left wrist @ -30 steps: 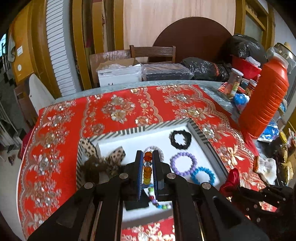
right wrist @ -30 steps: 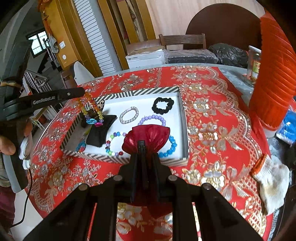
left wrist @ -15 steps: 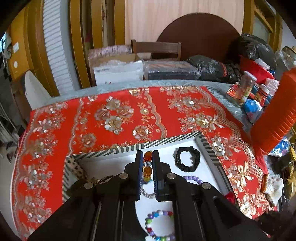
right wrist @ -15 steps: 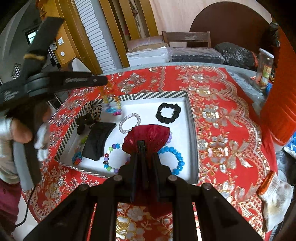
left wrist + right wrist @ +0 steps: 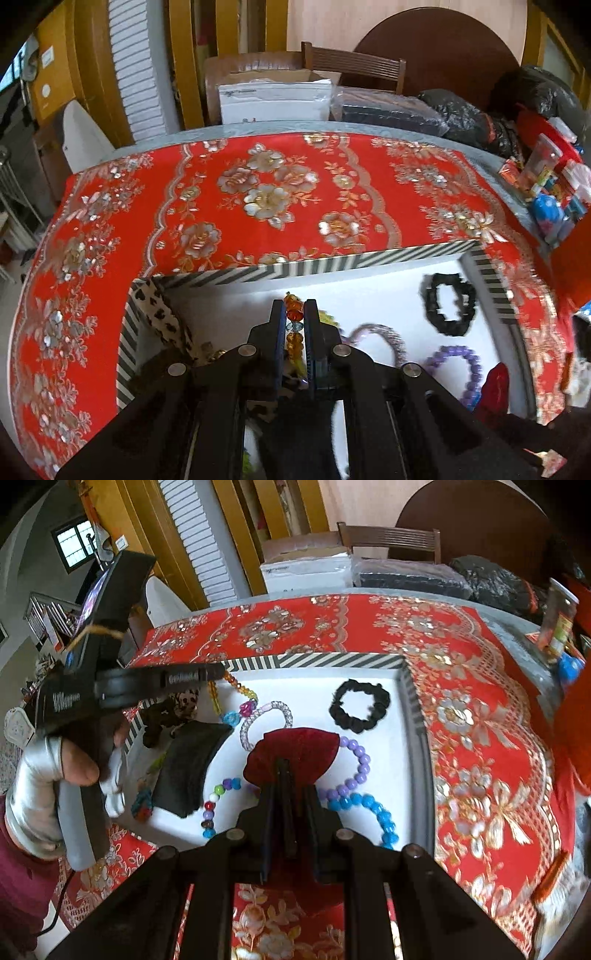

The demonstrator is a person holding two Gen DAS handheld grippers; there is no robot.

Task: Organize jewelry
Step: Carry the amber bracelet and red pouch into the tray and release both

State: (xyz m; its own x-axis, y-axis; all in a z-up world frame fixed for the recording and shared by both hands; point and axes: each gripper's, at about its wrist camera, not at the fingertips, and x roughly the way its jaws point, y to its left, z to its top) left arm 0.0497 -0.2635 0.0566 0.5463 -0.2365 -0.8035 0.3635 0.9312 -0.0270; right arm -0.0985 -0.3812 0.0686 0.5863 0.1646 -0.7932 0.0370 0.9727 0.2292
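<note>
**Lin:** Red brocade tablecloth [image 5: 258, 192] under everything, wasn't it; what did the left wrist view give you?

**Me:** It did; on it sat the striped box [image 5: 332, 260] with its white floor, and I had the left gripper [image 5: 294, 325] above the box's near-left part; its jaws were drawn almost together, pinching the amber bead strand [image 5: 293, 314] between them; the rest of the strand hung below, out of that view. Further right on the floor lay the black scrunchie [image 5: 447, 308], a clear bracelet [image 5: 376, 332] and the purple bracelet [image 5: 461, 363]; all of it was blurred.

**Lin:** And the right wrist view?

**Me:** I saw the right gripper [image 5: 290, 775] with jaws pressed nearly shut on the neck of the red velvet pouch [image 5: 291, 749], held over the box's middle; the left gripper [image 5: 218, 674] came in from the left, the bead strand [image 5: 236, 698] dangling from its tip down to the clear bracelet [image 5: 266, 720]; a multicolour bracelet [image 5: 214, 805] and a blue one [image 5: 373, 808] lay nearer me.

**Lin:** What worried you?

**Me:** I judged the dangling loop could snag that clear bracelet and drag it along if I lifted or swung; the pinch held only a few beads, so a jerk might let the strand slip; the pouch mouth looked closed, so dropping beads in could miss.
</note>
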